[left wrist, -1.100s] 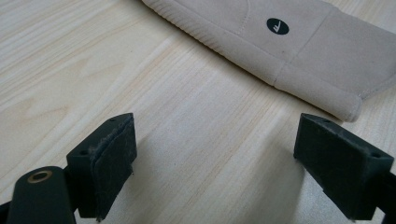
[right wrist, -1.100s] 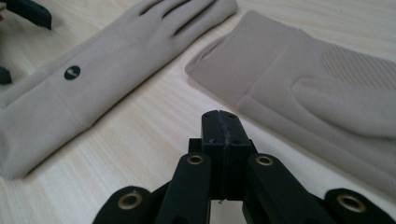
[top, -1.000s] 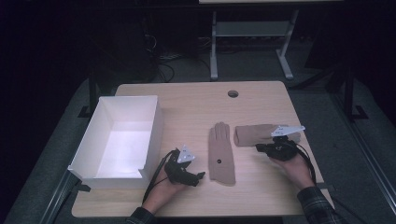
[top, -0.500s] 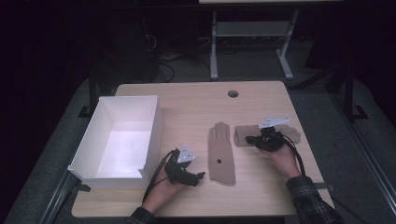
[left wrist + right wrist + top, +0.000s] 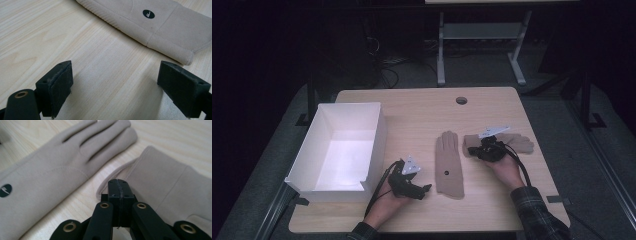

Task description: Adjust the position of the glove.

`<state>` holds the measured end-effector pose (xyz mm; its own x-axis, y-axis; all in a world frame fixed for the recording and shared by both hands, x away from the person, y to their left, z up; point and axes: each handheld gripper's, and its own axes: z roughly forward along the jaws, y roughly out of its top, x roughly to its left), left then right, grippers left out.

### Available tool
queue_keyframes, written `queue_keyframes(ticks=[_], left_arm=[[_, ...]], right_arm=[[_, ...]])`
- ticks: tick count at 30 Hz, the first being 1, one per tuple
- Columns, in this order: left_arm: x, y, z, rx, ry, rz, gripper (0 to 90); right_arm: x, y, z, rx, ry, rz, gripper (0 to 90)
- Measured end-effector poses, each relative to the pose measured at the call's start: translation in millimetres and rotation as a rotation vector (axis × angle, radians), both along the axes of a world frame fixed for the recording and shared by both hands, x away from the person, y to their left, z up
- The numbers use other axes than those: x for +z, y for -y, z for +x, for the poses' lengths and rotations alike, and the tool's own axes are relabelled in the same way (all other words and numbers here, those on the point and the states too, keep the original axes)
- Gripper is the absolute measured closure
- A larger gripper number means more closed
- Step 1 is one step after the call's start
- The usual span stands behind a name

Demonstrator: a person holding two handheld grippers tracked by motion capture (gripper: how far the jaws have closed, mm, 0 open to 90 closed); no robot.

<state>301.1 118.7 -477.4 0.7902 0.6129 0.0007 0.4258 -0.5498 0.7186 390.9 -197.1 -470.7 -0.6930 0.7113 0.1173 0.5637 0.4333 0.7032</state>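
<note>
Two beige gloves lie flat on the wooden table. One glove lies lengthwise at the centre, fingers pointing away, with a small dark logo on it. The second glove lies crosswise to its right, cuff toward the first. My right gripper is shut, its tips over that cuff's edge, with nothing seen between the jaws. My left gripper rests open on the table, just left of the first glove's cuff, with bare wood between its jaws.
A white open box stands at the table's left, close behind the left hand. A round cable hole sits near the far edge. Bare table lies along the near edge between the two forearms.
The right hand has slid left along the crosswise glove, from its finger end to its cuff, jaws staying shut. The left hand and both gloves have stayed put.
</note>
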Motion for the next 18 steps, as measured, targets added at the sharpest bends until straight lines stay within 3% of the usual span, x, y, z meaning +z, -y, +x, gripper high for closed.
queue_keyframes(ticks=[8,18], left_arm=[[-0.1,0.1,0.0,0.0,0.0,-0.001,12.6],[-0.1,0.0,0.0,0.0,0.001,0.0,12.5]], right_arm=[[-1.7,3.8,-2.0,0.004,-0.029,0.025,90.0],[1.3,11.5,-16.3,0.03,-0.045,-0.005,90.0]])
